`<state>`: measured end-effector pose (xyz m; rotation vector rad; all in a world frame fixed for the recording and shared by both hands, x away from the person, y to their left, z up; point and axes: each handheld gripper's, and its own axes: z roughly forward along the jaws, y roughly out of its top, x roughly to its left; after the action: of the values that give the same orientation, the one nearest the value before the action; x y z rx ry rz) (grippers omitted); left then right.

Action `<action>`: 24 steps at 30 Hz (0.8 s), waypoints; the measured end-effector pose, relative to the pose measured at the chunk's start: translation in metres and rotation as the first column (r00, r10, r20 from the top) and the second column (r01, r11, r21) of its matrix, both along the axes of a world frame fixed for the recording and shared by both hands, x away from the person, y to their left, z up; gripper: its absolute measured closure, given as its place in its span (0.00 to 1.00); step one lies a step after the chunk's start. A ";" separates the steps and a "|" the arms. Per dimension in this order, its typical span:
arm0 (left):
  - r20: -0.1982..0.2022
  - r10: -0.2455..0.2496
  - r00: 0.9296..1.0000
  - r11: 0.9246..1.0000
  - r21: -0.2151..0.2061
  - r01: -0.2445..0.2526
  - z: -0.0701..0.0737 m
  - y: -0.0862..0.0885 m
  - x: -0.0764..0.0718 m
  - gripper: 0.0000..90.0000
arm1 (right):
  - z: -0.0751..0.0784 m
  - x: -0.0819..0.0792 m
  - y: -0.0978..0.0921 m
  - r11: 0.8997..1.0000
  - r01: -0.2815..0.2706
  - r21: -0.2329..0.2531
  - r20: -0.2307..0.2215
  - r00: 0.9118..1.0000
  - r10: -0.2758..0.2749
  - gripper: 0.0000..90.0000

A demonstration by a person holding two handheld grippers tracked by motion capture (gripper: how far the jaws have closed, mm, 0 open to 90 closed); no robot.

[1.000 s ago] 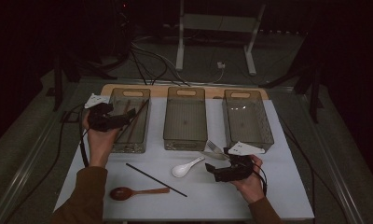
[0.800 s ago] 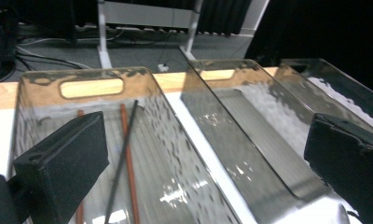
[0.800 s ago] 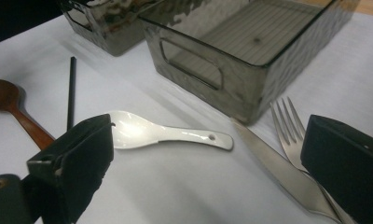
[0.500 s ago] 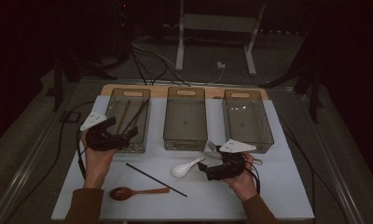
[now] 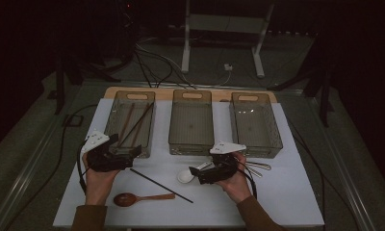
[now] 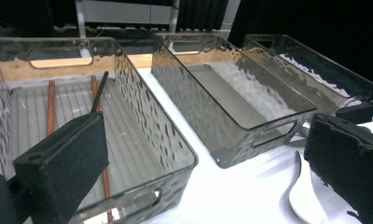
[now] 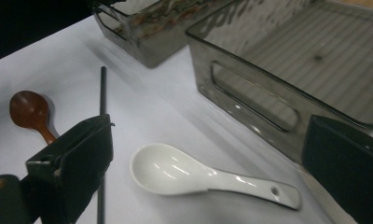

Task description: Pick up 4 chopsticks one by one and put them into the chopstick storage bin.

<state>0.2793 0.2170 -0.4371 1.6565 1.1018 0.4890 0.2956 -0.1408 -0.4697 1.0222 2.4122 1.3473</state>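
Note:
A white ceramic spoon (image 5: 186, 175) lies on the white table in front of the middle bin (image 5: 191, 122). My right gripper (image 5: 196, 172) is open, its jaws pointing left at the spoon's handle. In the right gripper view the spoon (image 7: 175, 170) lies on the table between the two black jaws, untouched. My left gripper (image 5: 132, 153) is open with nothing in it, at the near end of the left bin (image 5: 114, 108). That bin (image 6: 175, 140) holds brown chopsticks (image 6: 51, 107) and a black one (image 6: 100, 91).
A black chopstick (image 5: 160, 185) lies slantwise on the table and a brown wooden spoon (image 5: 133, 198) rests near the front edge. Metal utensils (image 5: 258, 166) lie behind my right hand. The right bin (image 5: 272, 125) stands at the back right. Cables trail off the table's left.
My left gripper has drawn back from above the left bin to its near end. My right gripper has slid left, up to the white spoon.

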 end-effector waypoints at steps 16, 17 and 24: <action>-0.003 0.021 1.000 1.000 0.010 -0.021 -0.003 0.008 -0.010 0.01 | -0.016 0.005 0.050 0.995 -0.085 -0.044 -0.047 0.996 0.082 0.03; -0.003 0.022 1.000 1.000 0.011 -0.022 -0.003 0.008 -0.010 0.01 | -0.017 0.005 0.053 0.995 -0.092 -0.048 -0.050 0.995 0.090 0.04; -0.002 0.020 1.000 1.000 0.006 -0.020 -0.002 0.007 -0.012 0.01 | -0.026 0.002 0.073 0.988 -0.125 -0.087 -0.068 0.990 0.120 0.06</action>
<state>0.2675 0.2244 -0.4394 1.6536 1.1204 0.5038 0.2979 -0.0673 -0.4953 0.9204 2.5956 1.2464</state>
